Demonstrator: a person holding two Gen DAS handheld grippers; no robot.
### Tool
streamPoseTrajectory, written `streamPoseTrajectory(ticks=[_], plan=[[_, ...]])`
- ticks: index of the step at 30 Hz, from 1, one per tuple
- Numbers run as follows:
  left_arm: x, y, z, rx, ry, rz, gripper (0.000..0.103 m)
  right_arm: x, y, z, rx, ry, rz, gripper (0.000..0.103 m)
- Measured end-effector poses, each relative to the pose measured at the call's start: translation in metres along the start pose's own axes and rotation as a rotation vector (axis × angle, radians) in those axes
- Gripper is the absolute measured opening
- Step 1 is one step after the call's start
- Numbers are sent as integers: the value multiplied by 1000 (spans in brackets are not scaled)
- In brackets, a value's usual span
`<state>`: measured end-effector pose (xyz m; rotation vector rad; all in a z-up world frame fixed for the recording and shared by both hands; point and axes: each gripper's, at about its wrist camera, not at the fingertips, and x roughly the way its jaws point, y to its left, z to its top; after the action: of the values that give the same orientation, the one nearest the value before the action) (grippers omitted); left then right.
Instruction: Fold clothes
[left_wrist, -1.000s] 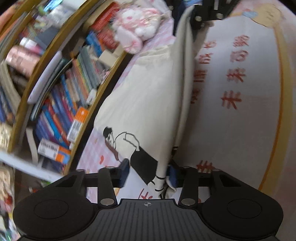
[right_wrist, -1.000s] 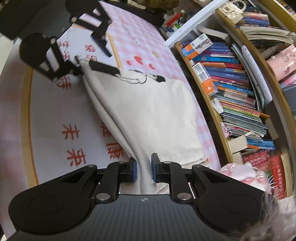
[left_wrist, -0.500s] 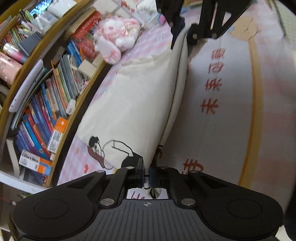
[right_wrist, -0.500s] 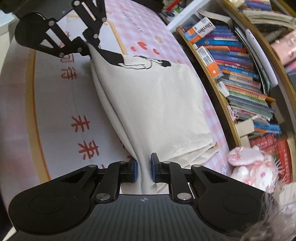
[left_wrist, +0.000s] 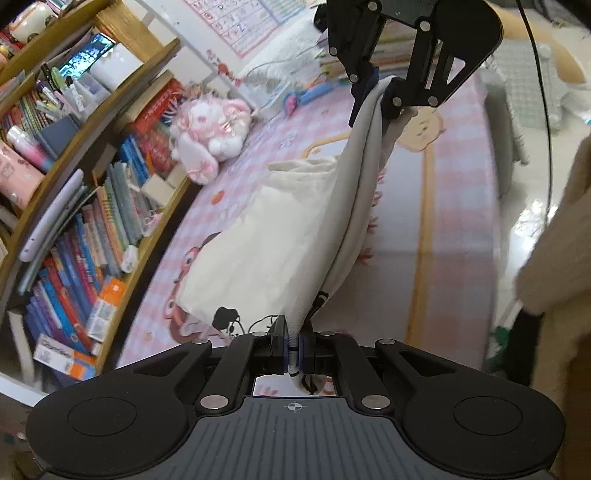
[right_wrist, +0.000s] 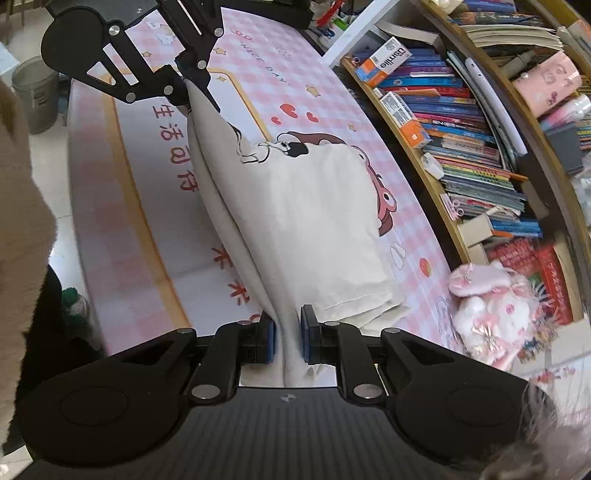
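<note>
**Cream garment lifted by one edge between two hand-held grippers**

A pink-checked play mat (right_wrist: 325, 92) printed with red characters and a cartoon face covers the floor and fills most of both views. At three o'clock in the right wrist view, a curved wooden bookshelf (right_wrist: 461, 122) packed with colourful books runs along the mat's edge.

On the mat lies a cream cotton garment with a black line drawing (right_wrist: 306, 221), its far half resting flat, its near edge raised into a taut ridge. It looks light, soft and limp, so it should drape and sag wherever it is unsupported; the best hold is at the two ends of the lifted edge, keeping it stretched.

A pink and white plush toy (left_wrist: 210, 129) sits at ten o'clock in the left wrist view.

The left hand-held gripper (left_wrist: 293, 349) is pinched tight on one end of that edge. The right hand-held gripper (right_wrist: 287, 339) is clamped narrowly on the other, bunched end.
</note>
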<state>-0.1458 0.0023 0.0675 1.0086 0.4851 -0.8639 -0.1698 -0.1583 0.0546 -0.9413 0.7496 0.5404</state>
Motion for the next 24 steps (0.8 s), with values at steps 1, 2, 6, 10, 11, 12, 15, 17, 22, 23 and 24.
streamPoseTrajectory(ticks=[1, 2, 6, 10, 11, 12, 15, 17, 22, 23, 24], plan=[[-2, -2, -1, -5, -7, -14, 4, -4, 4, 0, 5, 7, -1, 13], [-4, -3, -3, -9, -13, -26, 4, -8, 7, 0, 11, 15, -1, 13], [-1, -2, -8, -41, -28, -58, 4, -12, 16, -1, 25, 38, 5, 13], [-2, 14, -2, -74, -49, -27, 4, -11, 15, 2, 18, 40, -8, 12], [-2, 20, 0, -93, -57, -14, 4, -11, 14, 2, 17, 40, -12, 12], [-3, 30, 4, -128, -63, 4, 4, -12, 9, 4, 13, 32, -29, 12], [-1, 56, 17, -216, -77, 69, 4, -18, -16, 10, 28, -13, -91, 12], [6, 70, 26, -246, -72, 115, 4, -19, -34, 13, 42, -44, -121, 12], [31, 95, 45, -273, -27, 165, 6, -5, -79, 11, 86, -105, -125, 12], [35, 99, 48, -279, -19, 171, 6, 0, -86, 10, 87, -114, -121, 12], [41, 104, 52, -289, -9, 176, 6, 3, -91, 8, 89, -120, -117, 12]])
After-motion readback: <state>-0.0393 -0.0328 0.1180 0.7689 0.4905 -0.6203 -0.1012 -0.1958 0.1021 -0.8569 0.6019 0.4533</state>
